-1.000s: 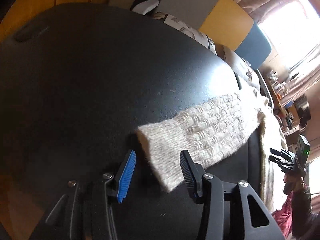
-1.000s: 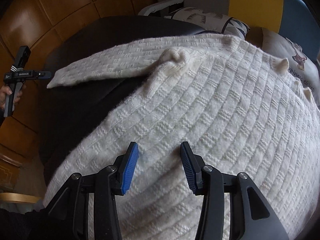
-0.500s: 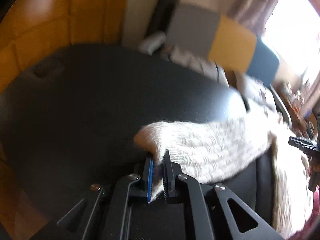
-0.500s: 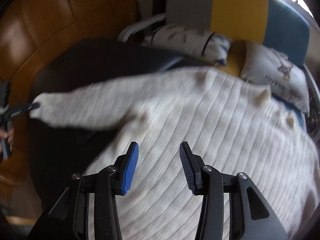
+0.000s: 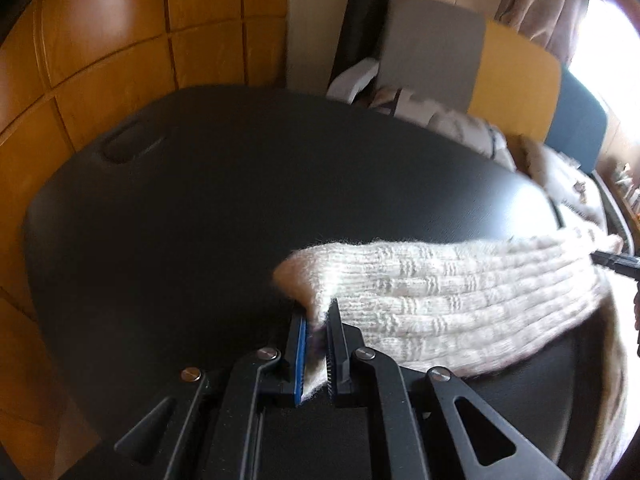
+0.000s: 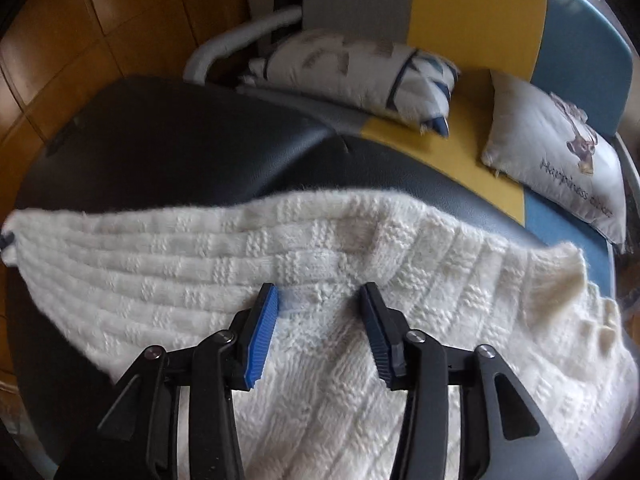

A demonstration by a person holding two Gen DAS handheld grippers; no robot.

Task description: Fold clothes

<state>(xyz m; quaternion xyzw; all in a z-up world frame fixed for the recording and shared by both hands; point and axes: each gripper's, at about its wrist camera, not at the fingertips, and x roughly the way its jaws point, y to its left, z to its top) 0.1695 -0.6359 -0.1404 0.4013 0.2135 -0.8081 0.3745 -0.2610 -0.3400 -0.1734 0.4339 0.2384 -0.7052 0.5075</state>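
One garment: you are working a cream knitted sweater (image 6: 360,320), thick and fuzzy, with a basket-weave block pattern in ribbed rows; it lies spread on the black table (image 5: 200,220).
Sleeve: its long tube-shaped sleeve (image 5: 440,296) stretches across the table from the sweater's body, with the rounded cuff end at your left gripper.
Left gripper: your left gripper (image 5: 318,344) is clamped tight on the sleeve's cuff edge; a thin fold of knit is pinched between the blue ribbed pad and the black toothed pad.
Right gripper: your right gripper (image 6: 320,336) hovers over the sweater near where the sleeve joins the body; its jaws stand partly apart and are opening, with knit under the gap and nothing pressed by the pads. In the left wrist view its black tip (image 5: 616,262) shows at the far end of the sleeve.
Table: matte black, faintly pebbled, rounded corners, with an oval recess (image 5: 132,146) at the corner far from the sweater.
Beyond the table: a bench (image 6: 480,12) in grey, yellow and blue panels carries two soft pillows, one patterned white and blue (image 6: 352,68), one cream with a deer print and script (image 6: 560,156).
Floor: glossy orange-brown wood panels (image 5: 100,40) surround the table.
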